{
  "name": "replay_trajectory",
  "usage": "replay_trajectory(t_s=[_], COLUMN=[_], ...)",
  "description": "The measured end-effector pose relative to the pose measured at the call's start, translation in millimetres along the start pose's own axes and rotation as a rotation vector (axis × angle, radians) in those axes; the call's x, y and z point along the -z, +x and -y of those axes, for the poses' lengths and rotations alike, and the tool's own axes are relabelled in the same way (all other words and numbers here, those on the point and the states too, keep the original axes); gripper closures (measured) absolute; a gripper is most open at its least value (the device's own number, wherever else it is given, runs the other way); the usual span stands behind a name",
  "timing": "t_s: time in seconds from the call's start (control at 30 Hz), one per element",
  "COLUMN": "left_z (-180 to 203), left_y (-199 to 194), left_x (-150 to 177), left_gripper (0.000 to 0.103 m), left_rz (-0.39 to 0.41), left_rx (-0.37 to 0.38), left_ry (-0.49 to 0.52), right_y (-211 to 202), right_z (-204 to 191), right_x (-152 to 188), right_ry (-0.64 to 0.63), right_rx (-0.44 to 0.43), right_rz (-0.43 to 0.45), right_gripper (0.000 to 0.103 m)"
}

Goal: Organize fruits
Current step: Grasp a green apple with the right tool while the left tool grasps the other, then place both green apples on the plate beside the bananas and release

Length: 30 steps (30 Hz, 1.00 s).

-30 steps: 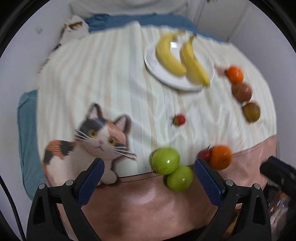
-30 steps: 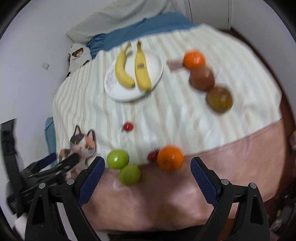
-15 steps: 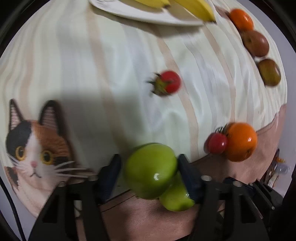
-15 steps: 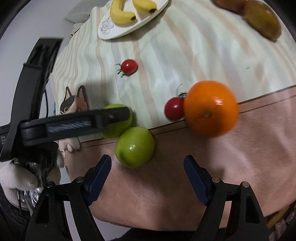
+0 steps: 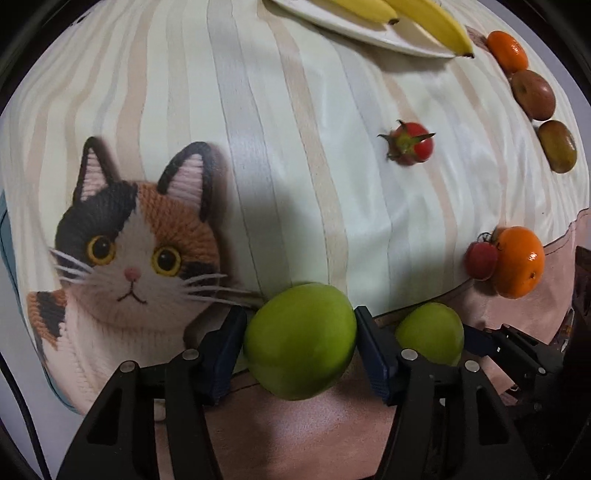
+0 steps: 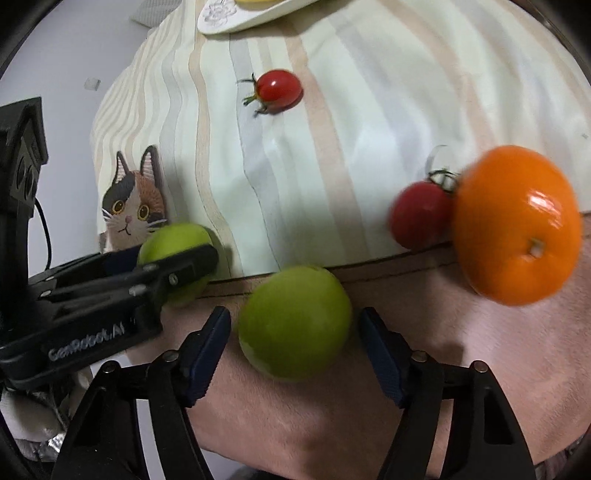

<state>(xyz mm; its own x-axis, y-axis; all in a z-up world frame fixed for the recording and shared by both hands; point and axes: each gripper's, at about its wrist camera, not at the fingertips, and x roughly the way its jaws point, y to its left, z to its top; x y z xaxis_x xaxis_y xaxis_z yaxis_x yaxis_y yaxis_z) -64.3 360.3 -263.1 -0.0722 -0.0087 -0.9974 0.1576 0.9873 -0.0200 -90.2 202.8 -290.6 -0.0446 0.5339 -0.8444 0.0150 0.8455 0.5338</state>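
The left gripper [image 5: 300,345] is clamped on one green apple [image 5: 300,341]. The right gripper's [image 6: 295,341] jaws, just closing, flank the second apple [image 6: 293,322] with slim gaps, not yet pressing. This looks like the pick-up step; next, the right must close fully, then both lift. The plate [image 5: 369,33] beyond the jaws is cut off, its bananas [image 5: 436,24] partly out of view.

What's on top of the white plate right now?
Two yellow bananas lie on the white plate, one tip overhanging its rim. Most of the plate is cut off at the top of the left wrist view, so anything further back on it cannot be seen.
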Motion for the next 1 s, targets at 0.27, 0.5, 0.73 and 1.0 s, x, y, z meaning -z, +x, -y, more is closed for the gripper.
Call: replay_trajectory(t_s=[0.27, 0.5, 0.73, 1.0], left_z=[11, 18, 8, -20], left_y=[-2, -22, -69, -139], left_x=[9, 27, 36, 9], left_gripper=[0.049, 0.050, 0.049, 0.049], left_rz=[0.037, 0.084, 0.142, 0.252], left_rx=[-0.037, -0.037, 0.072, 0.207], left_ry=[0.015, 0.003, -0.079, -0.129], right_y=[10, 9, -19, -100], right_z=[-18, -40, -40, -29], right_x=[-11, -8, -4, -33], right_ry=[-0.055, -0.100, -0.083, -0.068], right_rx=[0.067, 0.099, 0.045, -0.037], right_rz=[0.008, 0.019, 0.037, 0.132], right_gripper=[0.042, 0.043, 0.043, 0.043])
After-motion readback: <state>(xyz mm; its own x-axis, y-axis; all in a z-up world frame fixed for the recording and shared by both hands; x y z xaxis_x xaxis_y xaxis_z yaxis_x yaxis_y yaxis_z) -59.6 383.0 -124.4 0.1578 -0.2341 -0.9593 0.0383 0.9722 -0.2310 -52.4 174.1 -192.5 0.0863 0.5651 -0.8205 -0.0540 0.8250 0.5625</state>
